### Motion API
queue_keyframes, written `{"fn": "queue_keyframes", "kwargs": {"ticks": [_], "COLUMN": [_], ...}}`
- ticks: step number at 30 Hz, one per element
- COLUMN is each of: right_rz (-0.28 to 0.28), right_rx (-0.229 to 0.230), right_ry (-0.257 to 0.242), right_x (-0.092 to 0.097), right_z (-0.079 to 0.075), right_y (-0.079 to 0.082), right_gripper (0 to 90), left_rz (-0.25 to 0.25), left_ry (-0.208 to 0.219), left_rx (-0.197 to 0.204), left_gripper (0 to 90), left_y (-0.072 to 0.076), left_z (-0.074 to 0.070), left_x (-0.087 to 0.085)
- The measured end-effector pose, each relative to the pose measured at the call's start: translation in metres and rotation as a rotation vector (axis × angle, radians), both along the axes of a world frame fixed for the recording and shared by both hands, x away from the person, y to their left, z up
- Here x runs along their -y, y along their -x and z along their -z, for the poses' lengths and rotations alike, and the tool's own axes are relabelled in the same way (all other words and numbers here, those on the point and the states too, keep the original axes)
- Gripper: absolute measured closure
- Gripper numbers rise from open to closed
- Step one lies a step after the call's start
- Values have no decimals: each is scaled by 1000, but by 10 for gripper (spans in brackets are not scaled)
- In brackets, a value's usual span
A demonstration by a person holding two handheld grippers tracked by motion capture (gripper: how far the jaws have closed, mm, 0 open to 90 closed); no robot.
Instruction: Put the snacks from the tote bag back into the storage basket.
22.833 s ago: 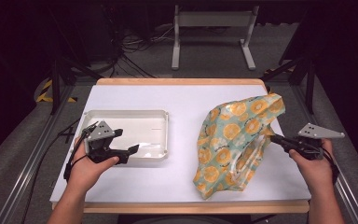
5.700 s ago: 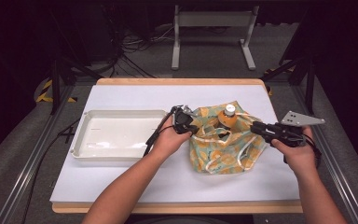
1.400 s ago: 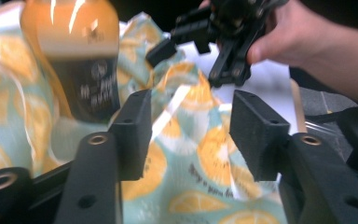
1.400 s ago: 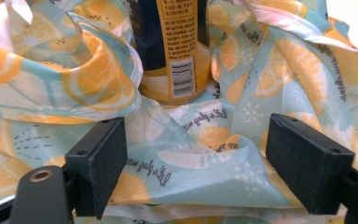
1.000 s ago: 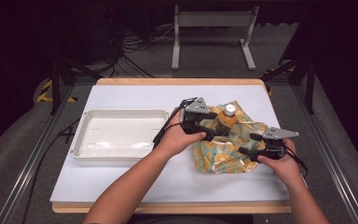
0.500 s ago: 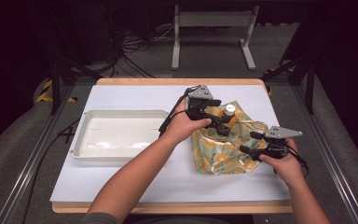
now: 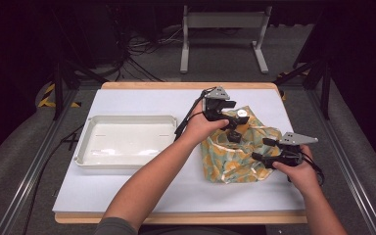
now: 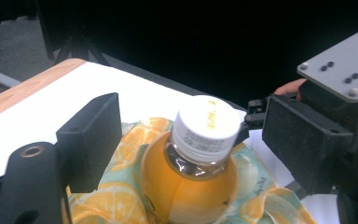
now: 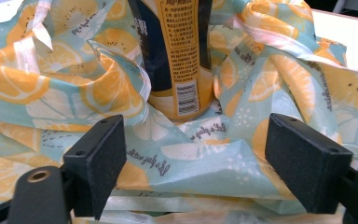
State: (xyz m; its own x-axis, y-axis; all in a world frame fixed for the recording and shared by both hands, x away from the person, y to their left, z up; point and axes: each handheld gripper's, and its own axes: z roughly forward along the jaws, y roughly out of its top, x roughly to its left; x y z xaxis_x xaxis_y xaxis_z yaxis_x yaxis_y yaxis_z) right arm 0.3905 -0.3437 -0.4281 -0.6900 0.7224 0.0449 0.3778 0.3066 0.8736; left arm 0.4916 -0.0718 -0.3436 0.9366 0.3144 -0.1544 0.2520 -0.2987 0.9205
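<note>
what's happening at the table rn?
A person works two handheld grippers on a fruit-print bag. A bottle with a white cap stands upright in it. The left gripper has just been opening, its jaws either side of the bottle's neck. The right gripper is open at the bag. A white tray sits beside.

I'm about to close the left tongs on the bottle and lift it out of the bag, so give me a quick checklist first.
1. Left tongs open: ok, the jaws have just been opening and stand apart.
2. Bottle between those jaws: ok, the white cap sits in the gap, clear of both pads.
3. Bottle upright: ok, it stands in the fruit-print bag.
4. Bag mouth clear of the bottle neck: ok, the cloth is slumped below the shoulder.
5. Right tongs holding the bag down: not ok, jaws open, cloth unpinched.
6. Tray free to receive it: ok.
</note>
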Motion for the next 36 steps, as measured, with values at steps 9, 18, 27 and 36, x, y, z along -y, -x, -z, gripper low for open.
{"fn": "queue_keyframes", "kwargs": {"ticks": [9,18,27,36], "right_rz": [1,0,3,-1], "right_rx": [0,-2,-6,-8], "right_ry": [-4,-8,-12,-16], "right_x": [0,0,-1,0], "right_z": [0,0,1,1], "right_y": [0,0,0,0], "right_gripper": [210,210,210,209], "left_rz": [13,48,45,-15], "left_ry": [15,11,-5,-4], "left_rx": [5,25,76,66], "left_gripper": [343,459,586,586], "left_y": [0,0,5,11], "left_z": [6,10,9,-2], "left_x": [4,3,5,3]}}
